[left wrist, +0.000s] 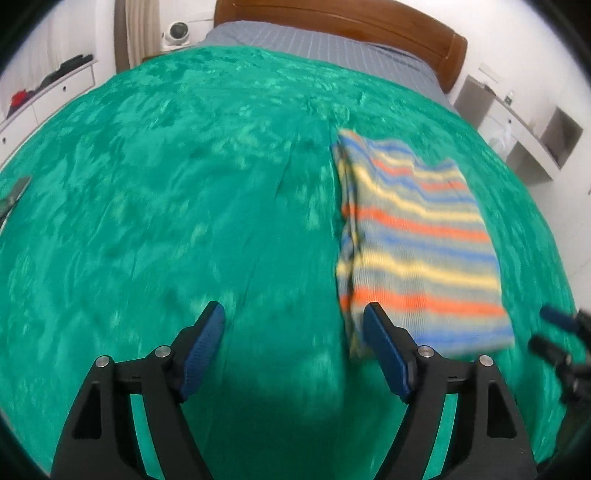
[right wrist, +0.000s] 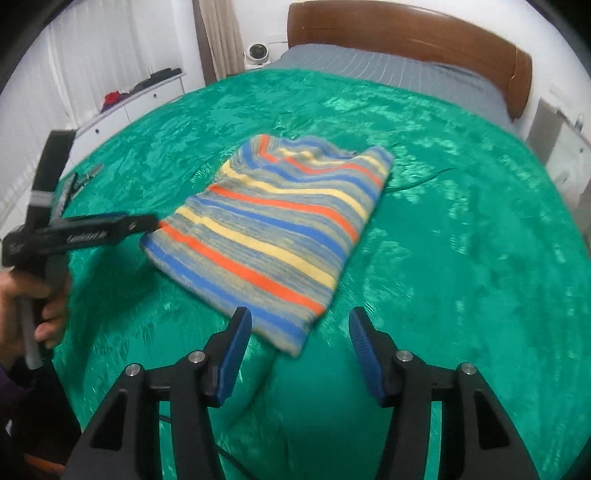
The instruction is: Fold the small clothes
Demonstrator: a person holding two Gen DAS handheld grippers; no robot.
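- Striped knit, blue, orange, yellow and grey: your small garment [right wrist: 284, 229] lies already folded into a flat, roughly rectangular packet on the green bedspread [right wrist: 461, 258], about mid-bed.
- Key relation: the packet's long axis runs from its near hem edge away toward the wooden headboard [right wrist: 406, 33]; in the right wrist view that near corner sits just ahead of your right tongs [right wrist: 300, 326], slightly toward its left finger.
- From your left tongs [left wrist: 293, 328] the packet lies ahead and to the right, with its left long edge just beside the right finger. Both are near; the right lines up better with the hem, I'd judge.
- Left tongs: spread, nothing between the fingers, only bedspread below.
- Right tongs: spread too, empty, not touching the knit.
- Look: ribbed fabric, layers stacked along the left edge, far end slightly rumpled, a bit motion-blurred.
- Your left hand [right wrist: 22, 306] shows on its handle at the right view's left edge.
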